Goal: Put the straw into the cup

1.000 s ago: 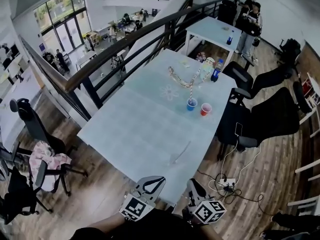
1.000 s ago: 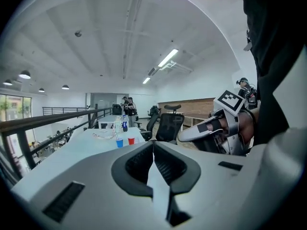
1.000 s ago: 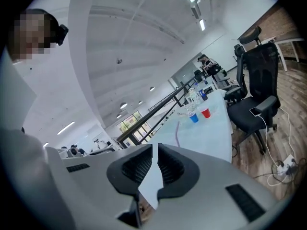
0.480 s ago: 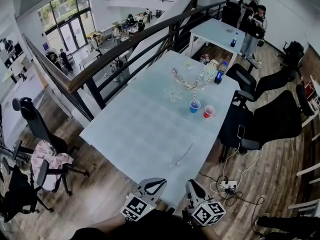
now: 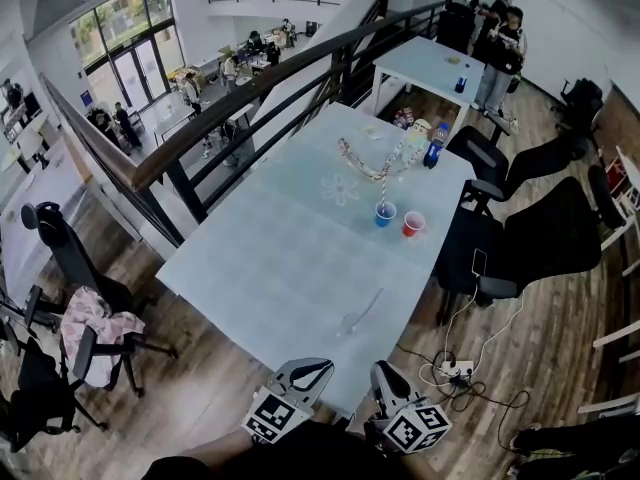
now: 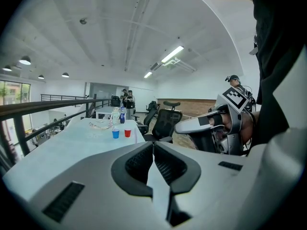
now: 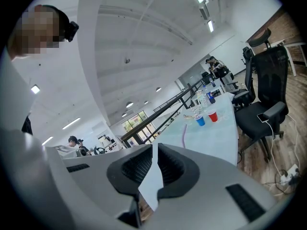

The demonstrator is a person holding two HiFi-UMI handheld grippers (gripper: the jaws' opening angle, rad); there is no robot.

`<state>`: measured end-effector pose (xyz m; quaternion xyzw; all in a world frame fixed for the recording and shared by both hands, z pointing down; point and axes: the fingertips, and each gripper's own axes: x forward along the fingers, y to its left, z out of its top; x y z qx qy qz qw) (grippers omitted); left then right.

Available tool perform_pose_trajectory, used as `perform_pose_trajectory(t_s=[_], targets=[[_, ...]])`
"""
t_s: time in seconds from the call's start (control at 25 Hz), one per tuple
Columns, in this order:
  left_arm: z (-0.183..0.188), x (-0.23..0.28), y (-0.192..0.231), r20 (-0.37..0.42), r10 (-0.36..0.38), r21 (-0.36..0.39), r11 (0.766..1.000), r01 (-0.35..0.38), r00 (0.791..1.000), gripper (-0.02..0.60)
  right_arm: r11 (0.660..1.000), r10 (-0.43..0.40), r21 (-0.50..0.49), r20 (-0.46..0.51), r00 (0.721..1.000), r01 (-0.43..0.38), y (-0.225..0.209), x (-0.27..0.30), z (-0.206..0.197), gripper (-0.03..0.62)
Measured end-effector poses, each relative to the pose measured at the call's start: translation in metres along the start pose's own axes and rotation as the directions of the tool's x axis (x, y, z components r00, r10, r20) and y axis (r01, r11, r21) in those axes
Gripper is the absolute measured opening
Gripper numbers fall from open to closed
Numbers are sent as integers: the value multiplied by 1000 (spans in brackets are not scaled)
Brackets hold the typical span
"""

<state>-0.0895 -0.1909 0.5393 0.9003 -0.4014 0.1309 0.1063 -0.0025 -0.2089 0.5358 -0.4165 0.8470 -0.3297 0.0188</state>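
Note:
A pale straw (image 5: 362, 310) lies loose on the light table (image 5: 280, 258), near its front edge; it shows again in the right gripper view (image 7: 184, 138). A blue cup (image 5: 384, 214) and a red cup (image 5: 412, 224) stand upright side by side far down the table, also seen as the blue cup (image 6: 115, 133) and red cup (image 6: 127, 132). My left gripper (image 5: 305, 366) and right gripper (image 5: 386, 372) hang just off the table's front edge, well short of the straw. Both have their jaws together and nothing between them.
Beyond the cups lie a chain of beads (image 5: 365, 160), a blue-capped bottle (image 5: 433, 144) and small packets. Black office chairs (image 5: 540, 233) line the table's right side, and cables with a power strip (image 5: 455, 368) lie on the wooden floor. A dark railing (image 5: 250, 98) runs along the left.
Only the head view sways a little. Both grippers stay at the table's front edge, and the straw and cups have not moved.

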Motion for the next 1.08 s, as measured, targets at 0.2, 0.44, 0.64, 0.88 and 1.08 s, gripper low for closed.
perform_pose_trajectory(t_s=[0.2, 0.44, 0.64, 0.88, 1.08], targets=[[-1, 0, 2, -4, 3, -2, 1000, -3, 1000, 25, 1000, 13, -9, 0, 1000, -13, 3, 2, 1, 55], [-1, -2, 4, -7, 2, -5, 1000, -2, 1000, 25, 1000, 10, -6, -1, 1000, -10, 5, 3, 1, 55], [-3, -1, 4, -12, -5, -5, 1000, 5, 1000, 25, 1000, 9, -7, 2, 1000, -9, 5, 3, 1, 55], [-6, -1, 2, -18, -17, -5, 1000, 16, 1000, 25, 1000, 0, -3, 5, 1000, 0, 5, -1, 0, 55], [-6, -2, -1, -17, -20, -1, 1000, 20, 1000, 25, 1000, -4, 2, 10, 1000, 4, 4, -5, 0, 55]])
